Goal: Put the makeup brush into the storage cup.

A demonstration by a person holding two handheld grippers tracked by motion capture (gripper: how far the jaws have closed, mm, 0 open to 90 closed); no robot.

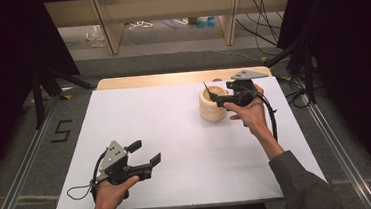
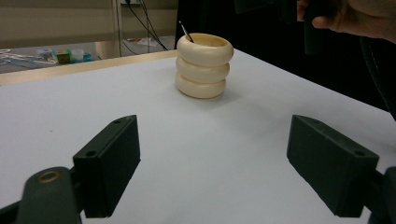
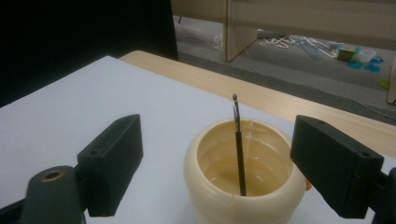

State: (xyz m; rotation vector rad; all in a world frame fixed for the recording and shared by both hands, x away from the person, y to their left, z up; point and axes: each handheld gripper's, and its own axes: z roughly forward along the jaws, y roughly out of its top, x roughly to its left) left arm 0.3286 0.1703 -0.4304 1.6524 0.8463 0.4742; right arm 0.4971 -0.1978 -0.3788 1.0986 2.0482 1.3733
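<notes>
A cream ribbed pot (image 1: 213, 104) stood upright near the far right of the white desk (image 1: 176, 135), holding a thin dark brush (image 3: 239, 149) that leaned against its inner wall with the tip poking above the rim. The right gripper (image 1: 223, 99) hovered just above and beside the pot's rim, its fingers (image 3: 112, 163) spread wide with nothing clamped, the brush and pot sitting between them in the right gripper view. The left gripper (image 1: 145, 155) was near the front left of the desk, well apart from the pot, fingers (image 2: 109, 165) apart and empty.
</notes>
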